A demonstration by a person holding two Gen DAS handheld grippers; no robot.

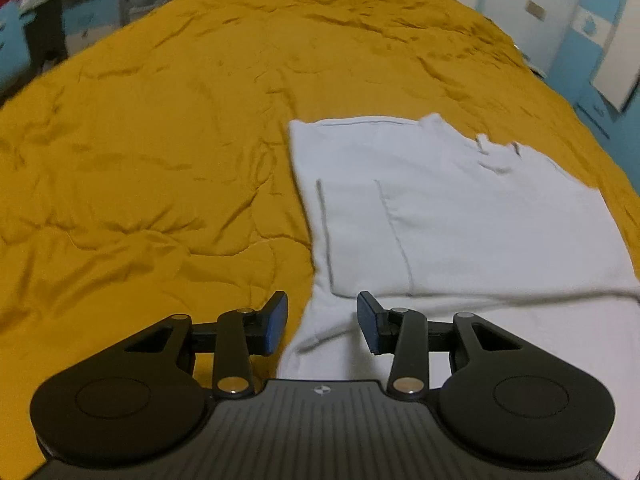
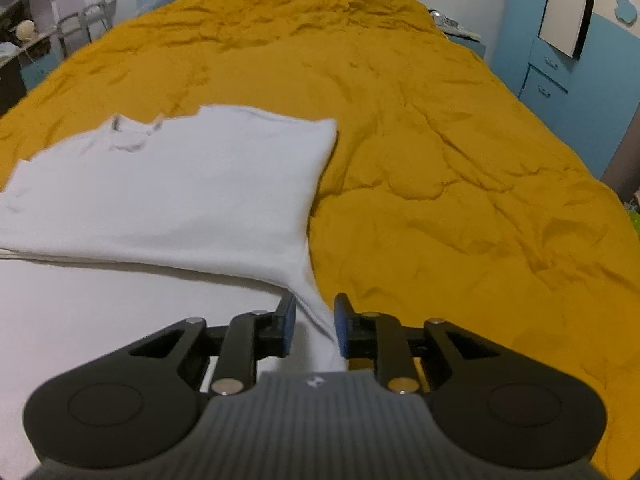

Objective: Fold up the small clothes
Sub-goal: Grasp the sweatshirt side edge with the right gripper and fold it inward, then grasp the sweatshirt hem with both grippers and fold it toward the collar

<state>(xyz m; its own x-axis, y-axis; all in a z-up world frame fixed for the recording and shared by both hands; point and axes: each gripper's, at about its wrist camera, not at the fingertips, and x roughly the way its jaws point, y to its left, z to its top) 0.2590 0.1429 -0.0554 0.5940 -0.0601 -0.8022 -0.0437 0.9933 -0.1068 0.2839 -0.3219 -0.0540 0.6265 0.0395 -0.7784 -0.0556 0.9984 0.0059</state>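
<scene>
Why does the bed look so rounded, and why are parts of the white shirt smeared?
Left wrist view: the fisheye lens bows the mustard bedspread into a dome; the white shirt has a streaked, motion-blurred near fold edge, while the left gripper stays sharp. Right wrist view: same bulging; the shirt's collar is soft, the right gripper crisp; dim, yellowish indoor light, soft shadows.

The setting is showing itself as a home bedroom: a bed [image 2: 420, 128] under a wrinkled mustard-yellow quilt is filling most of both views. Blue-and-white walls [image 2: 516, 20] with cut-out shapes are surrounding it, and a blue cabinet with drawers [image 2: 548, 76] is standing at the right. A cluttered shelf unit [image 2: 28, 36] is occupying the far left corner.
</scene>
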